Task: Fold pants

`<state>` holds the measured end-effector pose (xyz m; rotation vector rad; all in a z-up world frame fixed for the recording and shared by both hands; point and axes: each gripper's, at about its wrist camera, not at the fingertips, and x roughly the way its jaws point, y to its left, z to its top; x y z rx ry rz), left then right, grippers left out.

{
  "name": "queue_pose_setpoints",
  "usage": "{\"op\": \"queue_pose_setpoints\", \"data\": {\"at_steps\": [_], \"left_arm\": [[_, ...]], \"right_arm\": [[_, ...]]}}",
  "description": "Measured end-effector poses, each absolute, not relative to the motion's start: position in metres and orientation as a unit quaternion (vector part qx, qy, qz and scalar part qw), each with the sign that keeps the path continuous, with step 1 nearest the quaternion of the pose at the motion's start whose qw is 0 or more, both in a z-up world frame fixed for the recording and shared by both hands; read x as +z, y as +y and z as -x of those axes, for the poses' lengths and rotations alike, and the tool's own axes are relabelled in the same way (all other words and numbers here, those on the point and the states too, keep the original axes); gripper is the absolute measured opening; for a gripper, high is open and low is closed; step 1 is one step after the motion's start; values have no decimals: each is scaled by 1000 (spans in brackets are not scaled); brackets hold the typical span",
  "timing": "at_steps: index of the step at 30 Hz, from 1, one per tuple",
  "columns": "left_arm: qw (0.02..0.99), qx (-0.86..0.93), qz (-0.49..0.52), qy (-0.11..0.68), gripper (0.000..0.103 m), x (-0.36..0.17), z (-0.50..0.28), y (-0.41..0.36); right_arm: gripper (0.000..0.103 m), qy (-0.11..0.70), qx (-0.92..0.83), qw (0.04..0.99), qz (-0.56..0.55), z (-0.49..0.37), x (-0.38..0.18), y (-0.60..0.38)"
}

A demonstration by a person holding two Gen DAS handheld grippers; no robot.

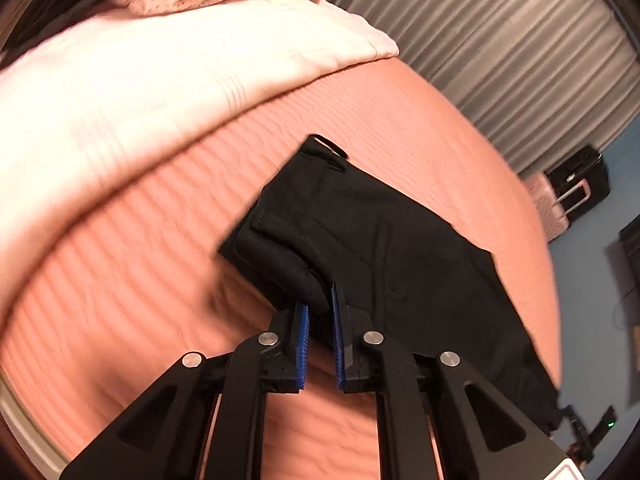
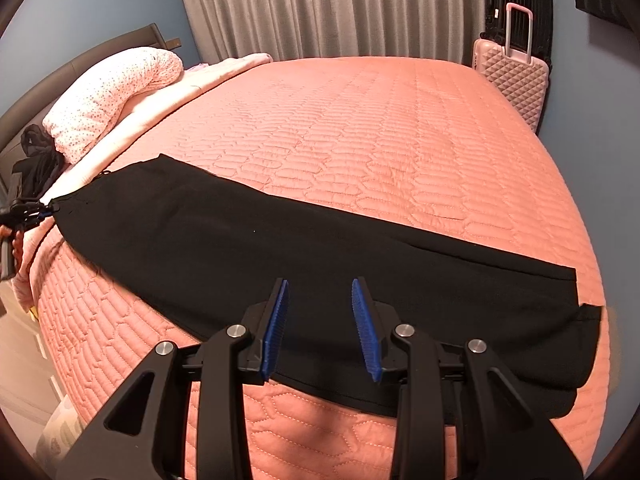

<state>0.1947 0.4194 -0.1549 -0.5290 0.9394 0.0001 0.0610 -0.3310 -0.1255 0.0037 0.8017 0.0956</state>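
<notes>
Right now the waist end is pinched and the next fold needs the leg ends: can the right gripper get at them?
Probably yes. The right gripper is open over the pants, and the leg ends lie flat on the bedspread to its right, with nothing covering them.

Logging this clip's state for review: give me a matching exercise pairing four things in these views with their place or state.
Things:
1. Left gripper
2. Right gripper
3. Pants
4. Pink suitcase

Place or state:
A. Standing on the floor past the bed's far corner
B. Jaws open, above the pants
C. Laid out long across the bedspread
D. Jaws shut on a bunched end of the pants

Pairs: 1-D, 2-B, 3-C, 4-A
</notes>
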Motion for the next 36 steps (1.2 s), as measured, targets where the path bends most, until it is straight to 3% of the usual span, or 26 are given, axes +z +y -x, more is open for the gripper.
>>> {"op": "queue_pose_setpoints", "data": {"at_steps": [4, 6, 8, 9, 12, 16, 21, 22, 23, 24, 30, 32, 33, 36], "left_arm": [[857, 16, 185, 480, 12, -184, -213, 423], [875, 14, 151, 460, 16, -184, -206, 420], [886, 27, 139, 442, 26, -180, -194, 418], [889, 41, 133, 437, 30, -177, -186, 418], [894, 104, 57, 433, 30, -167, -164, 410], [902, 117, 72, 410, 29, -138, -137, 396], [929, 42, -14, 368, 31, -95, -149, 284], [932, 24, -17, 360, 36, -92, -151, 262], [935, -2, -25, 355, 49, -91, -157, 228], [937, -20, -35, 347, 52, -91, -160, 201], [929, -119, -80, 341, 54, -107, -176, 73], [923, -136, -82, 350, 54, -115, -179, 53], [922, -138, -80, 354, 54, -117, -180, 44], [919, -135, -79, 362, 54, -124, -187, 27]], "right_arm": [[34, 391, 25, 920, -17, -58, -129, -341], [33, 392, 2, 920, -20, -51, -130, -351], [34, 396, -37, 917, -20, -37, -129, -370], [40, 395, -56, 917, -19, -31, -129, -377], [42, 399, -101, 911, -22, -13, -127, -406], [43, 413, -101, 905, 19, -19, -124, -436], [43, 429, -106, 896, 47, -47, -131, -488], [43, 429, -94, 897, 41, -55, -133, -498], [43, 433, -81, 897, 42, -61, -135, -503], [43, 440, -65, 894, 52, -69, -138, -505], [48, 491, 38, 862, 120, -105, -172, -498], [24, 493, 76, 859, 116, -111, -174, -496], [4, 490, 81, 858, 132, -111, -173, -492], [1, 471, 94, 862, 165, -112, -160, -485]]}}
